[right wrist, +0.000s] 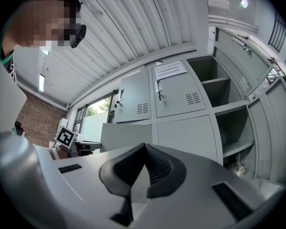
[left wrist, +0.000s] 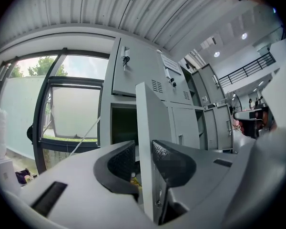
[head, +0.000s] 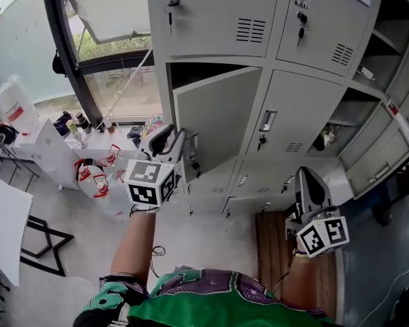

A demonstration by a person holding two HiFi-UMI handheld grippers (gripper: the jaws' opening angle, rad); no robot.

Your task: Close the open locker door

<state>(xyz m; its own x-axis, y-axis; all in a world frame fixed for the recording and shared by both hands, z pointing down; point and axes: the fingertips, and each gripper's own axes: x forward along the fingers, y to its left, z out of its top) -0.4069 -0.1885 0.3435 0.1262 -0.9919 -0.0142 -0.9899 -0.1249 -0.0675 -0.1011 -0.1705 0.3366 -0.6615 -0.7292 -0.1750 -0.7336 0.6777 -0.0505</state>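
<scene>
A bank of grey lockers is seen beside one large window. One locker door, in the left column's middle row, is swung outward. Two grippers are raised. The left gripper is set astride that door's free edge, jaws a little apart. The right gripper is held well away from the door, jaws pressed together on nothing.

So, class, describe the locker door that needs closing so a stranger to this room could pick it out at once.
Find the grey locker bank beside the window, and take its column nearest the glass. The open door hangs below a shut door with a key in its lock; unlike its shut neighbours, it swings outward, baring a dark compartment.
</scene>
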